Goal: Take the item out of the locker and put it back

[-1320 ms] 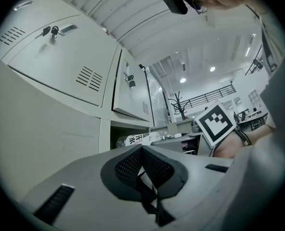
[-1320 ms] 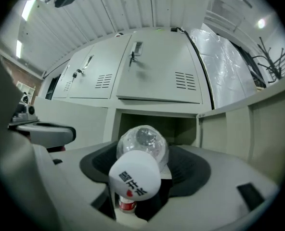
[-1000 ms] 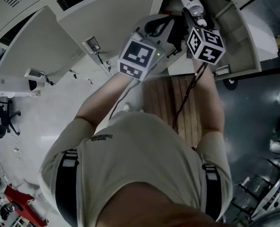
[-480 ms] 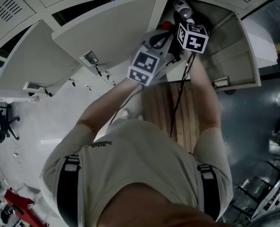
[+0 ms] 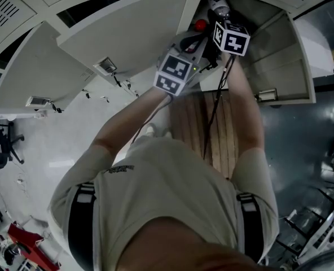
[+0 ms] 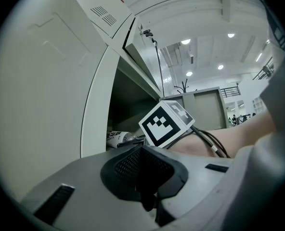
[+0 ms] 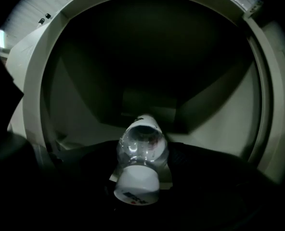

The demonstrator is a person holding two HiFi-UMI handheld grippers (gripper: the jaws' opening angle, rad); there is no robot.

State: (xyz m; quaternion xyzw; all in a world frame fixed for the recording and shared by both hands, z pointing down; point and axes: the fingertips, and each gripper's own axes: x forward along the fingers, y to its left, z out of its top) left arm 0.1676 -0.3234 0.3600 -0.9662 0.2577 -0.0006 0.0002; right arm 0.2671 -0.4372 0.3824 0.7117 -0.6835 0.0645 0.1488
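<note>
Person stands close to the open locker, both arms extended toward one compartment.

Left gripper: jaws closed together with nothing between them, carried just outside the opening beside the right forearm. It plays no part at present.

Right gripper: clamped on the clear bottle, white cap end toward the hand, base leading into the compartment. The bottle is inside the opening and lies almost along the jaws, over the compartment floor. The dim light does not show whether it already rests on that floor. The back wall is well apart from the bottle's base.

Assessment: the item appears to be going back in, so the placing step is in hand.

Recommended:
- Bring the bottle low until its side bears on the floor before letting go, since a round bottle released above the floor is likely to roll.
- Hold it centred, away from the side walls.
- Open the jaws fully, then draw straight back along the bottle's axis so the pads do not drag the cap.
- Keep the left gripper clear of the door edge.
</note>
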